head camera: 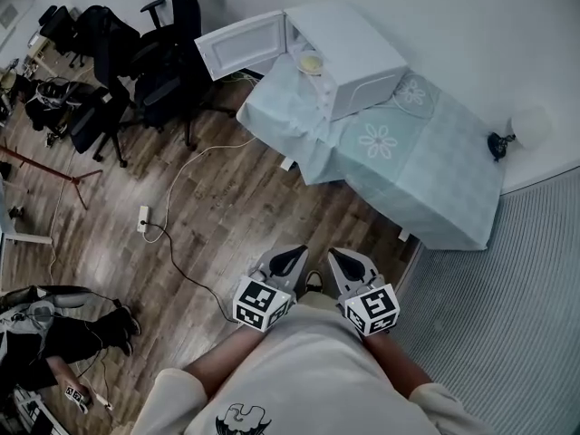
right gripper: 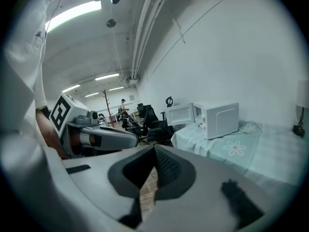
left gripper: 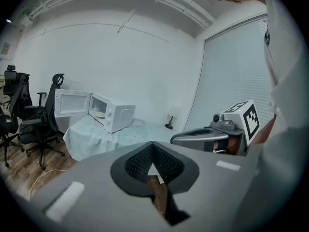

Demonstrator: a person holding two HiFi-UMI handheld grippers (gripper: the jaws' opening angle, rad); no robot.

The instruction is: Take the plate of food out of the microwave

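Note:
A white microwave stands on a table with a pale flowered cloth, its door swung open to the left. Inside it sits a plate of yellowish food, which shows small in the left gripper view as the plate. The right gripper view shows the microwave from its side, with the plate hidden. My left gripper and right gripper hang side by side close to my body, far short of the table. Both are shut with nothing held.
Black office chairs crowd the floor left of the table. A white cable and power strip lie on the wood floor. A small lamp stands at the table's far right. A person's legs show at lower left.

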